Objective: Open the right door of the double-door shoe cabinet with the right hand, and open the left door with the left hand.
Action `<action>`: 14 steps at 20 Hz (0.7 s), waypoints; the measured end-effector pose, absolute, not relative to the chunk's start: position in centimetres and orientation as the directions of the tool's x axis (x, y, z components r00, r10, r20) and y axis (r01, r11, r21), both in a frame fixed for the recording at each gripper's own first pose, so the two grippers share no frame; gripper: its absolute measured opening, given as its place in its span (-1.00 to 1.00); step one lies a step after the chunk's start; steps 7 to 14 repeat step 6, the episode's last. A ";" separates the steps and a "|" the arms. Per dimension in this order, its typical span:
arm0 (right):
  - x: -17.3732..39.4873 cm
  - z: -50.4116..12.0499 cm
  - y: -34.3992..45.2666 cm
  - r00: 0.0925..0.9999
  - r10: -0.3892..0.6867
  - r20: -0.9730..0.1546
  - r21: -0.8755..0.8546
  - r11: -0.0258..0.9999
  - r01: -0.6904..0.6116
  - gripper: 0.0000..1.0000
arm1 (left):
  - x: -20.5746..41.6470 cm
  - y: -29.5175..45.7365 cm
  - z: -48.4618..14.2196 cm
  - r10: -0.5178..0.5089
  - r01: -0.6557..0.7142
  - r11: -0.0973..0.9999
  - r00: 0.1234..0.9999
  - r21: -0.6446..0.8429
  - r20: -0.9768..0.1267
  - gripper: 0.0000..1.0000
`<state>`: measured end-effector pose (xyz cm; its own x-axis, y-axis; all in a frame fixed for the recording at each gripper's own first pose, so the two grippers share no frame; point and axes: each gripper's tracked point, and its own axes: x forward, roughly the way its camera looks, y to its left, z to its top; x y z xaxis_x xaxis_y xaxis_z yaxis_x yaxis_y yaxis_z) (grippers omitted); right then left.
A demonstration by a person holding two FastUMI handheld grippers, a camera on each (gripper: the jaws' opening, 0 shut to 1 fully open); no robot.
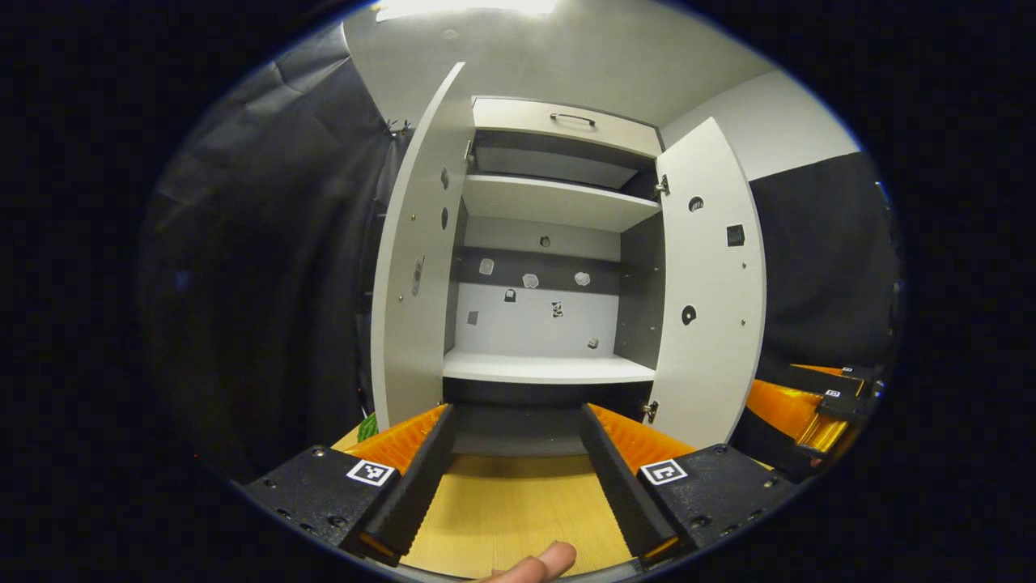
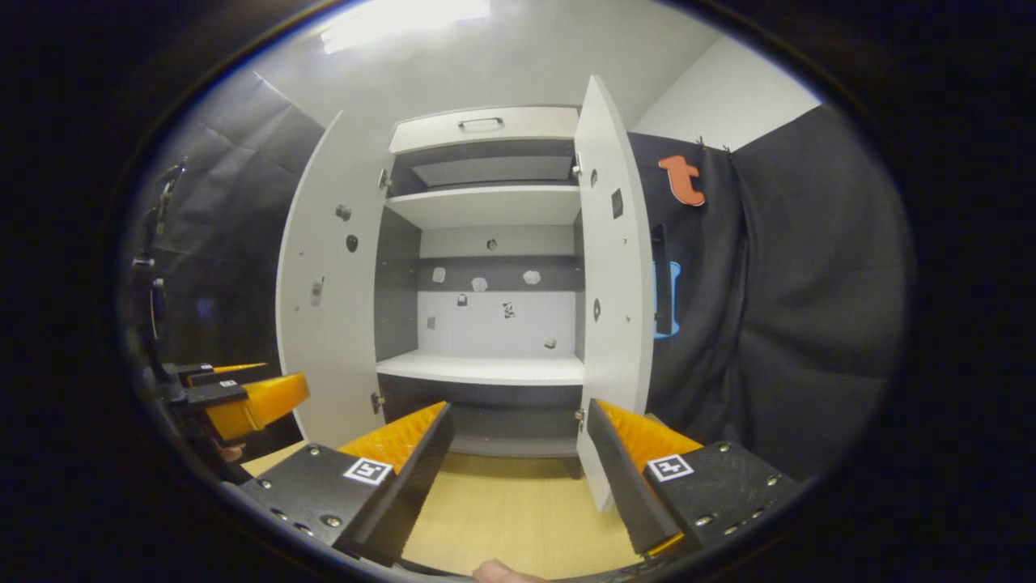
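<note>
Shoe cabinet (image 1: pixel 550 267) stands ahead, doors swung wide, beyond both released, empty grippers (image 1: pixel 518 478) (image 2: pixel 518 478).

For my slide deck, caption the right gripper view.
Both cabinet doors swung open, shelves bare, right tool open and holding nothing.

I find the shoe cabinet (image 1: pixel 550 324) standing open in front of me. Its left door (image 1: pixel 417 267) and right door (image 1: pixel 708 283) are both swung outward and flank the approach like two walls. Between them the way into the interior is free over bare wooden floor (image 1: pixel 518 502). Inside, the upper shelf (image 1: pixel 558 202) and lower shelf (image 1: pixel 546 368) divide the space into bays. Black cloth wall (image 2: pixel 777 308) closes off the room just beyond the right door's outer face.
</note>
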<state>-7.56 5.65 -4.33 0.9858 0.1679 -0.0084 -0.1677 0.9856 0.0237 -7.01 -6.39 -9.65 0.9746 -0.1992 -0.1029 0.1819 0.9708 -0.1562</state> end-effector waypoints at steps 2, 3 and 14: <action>-7.6 -4.6 5.9 0.984 0.178 -0.011 0.022 0.984 -0.177 0.97 | -7.1 -6.7 -10.1 -0.200 0.183 0.972 0.974 -0.148 -0.105 0.89; -7.6 -4.6 6.1 0.983 0.182 -0.012 0.023 0.983 -0.181 0.97 | -7.1 -6.7 -10.3 -0.199 0.183 0.973 0.974 -0.139 -0.110 0.89; -7.4 -4.9 6.1 0.983 0.180 -0.016 0.036 0.983 -0.180 0.96 | -7.4 -7.1 -10.4 -0.212 0.199 0.972 0.972 -0.122 -0.105 0.89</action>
